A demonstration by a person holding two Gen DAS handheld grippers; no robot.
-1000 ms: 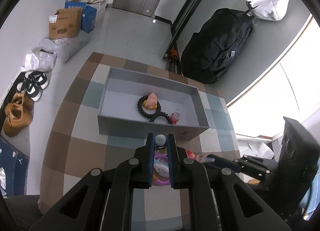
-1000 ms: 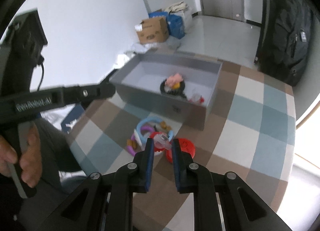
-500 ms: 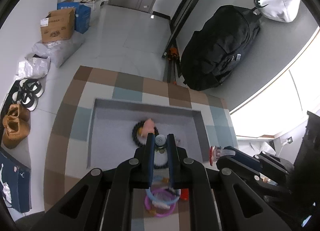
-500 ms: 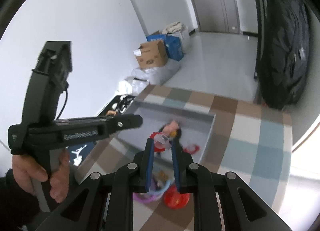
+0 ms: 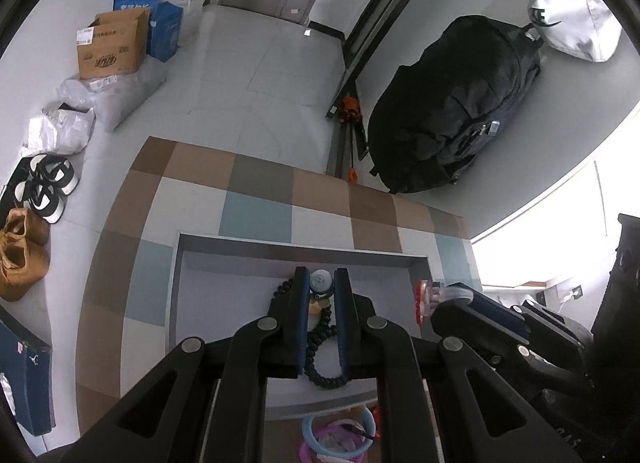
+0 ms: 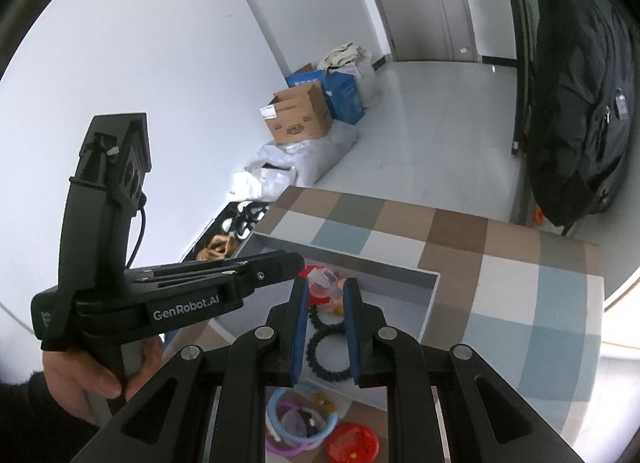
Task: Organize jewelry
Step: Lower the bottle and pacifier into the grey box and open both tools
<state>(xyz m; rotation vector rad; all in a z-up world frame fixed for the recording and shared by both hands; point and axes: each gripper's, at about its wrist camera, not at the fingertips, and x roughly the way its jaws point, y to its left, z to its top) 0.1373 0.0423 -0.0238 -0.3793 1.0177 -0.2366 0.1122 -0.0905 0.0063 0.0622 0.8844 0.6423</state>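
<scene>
The left gripper point(image 5: 321, 283) pinches a small round charm point(image 5: 321, 281) and the right gripper point(image 6: 325, 291) pinches a clear trinket point(image 6: 322, 281), both low in the frame above the grey box point(image 5: 178, 287); opening off-center could drop one outside.

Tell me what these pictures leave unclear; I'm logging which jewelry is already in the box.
- Small pale round piece held by left gripper: blurred, type unreadable.
- Black beaded bracelet in grey rectangular box: partly behind left fingers.
- Clear piece with red part in right gripper: blurred.
- Pastel plastic bangles outside box: arm-covered.
</scene>
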